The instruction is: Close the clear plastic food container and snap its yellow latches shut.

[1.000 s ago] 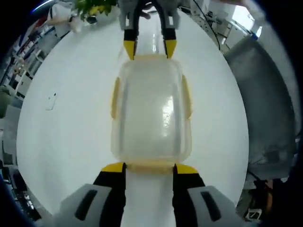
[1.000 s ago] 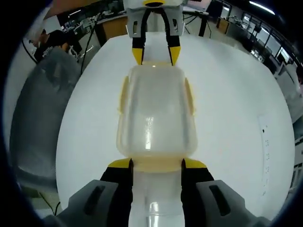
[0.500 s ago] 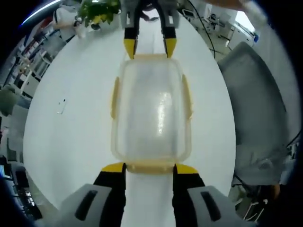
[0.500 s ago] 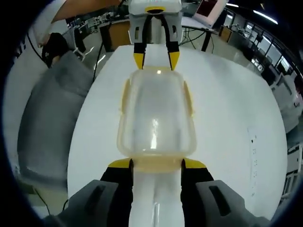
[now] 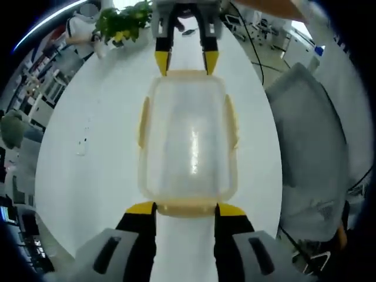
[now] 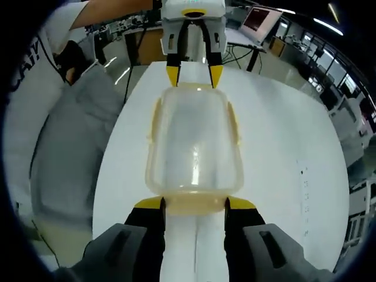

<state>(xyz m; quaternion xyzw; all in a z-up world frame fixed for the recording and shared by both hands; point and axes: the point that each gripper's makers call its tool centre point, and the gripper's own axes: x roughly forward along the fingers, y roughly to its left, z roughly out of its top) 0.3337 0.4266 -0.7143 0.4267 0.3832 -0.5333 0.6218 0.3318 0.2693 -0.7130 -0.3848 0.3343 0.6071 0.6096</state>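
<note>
Holding the clear plastic food container (image 5: 188, 138) between both claws above the white desk (image 5: 88, 176), lid seated on top, yellow latches (image 5: 143, 120) visible along its two long sides. Left claw (image 5: 185, 210) is spread wide, its yellow tips at the near end latch (image 5: 187, 206); in the right gripper view the right claw (image 6: 194, 204) stands likewise open at the opposite short end, and each claw appears at the far end of the other's view. Whether the tips press the end latches or only touch them cannot be told. Judgement: the box looks empty, hence light; thin stiff walls, smooth and likely slippery, apt to slide on the desk if pushed from one end only. Best purchase is on the latch tabs and rim, not the flexing lid centre (image 6: 194, 141); oppose the two ends so the box stays put.
</note>
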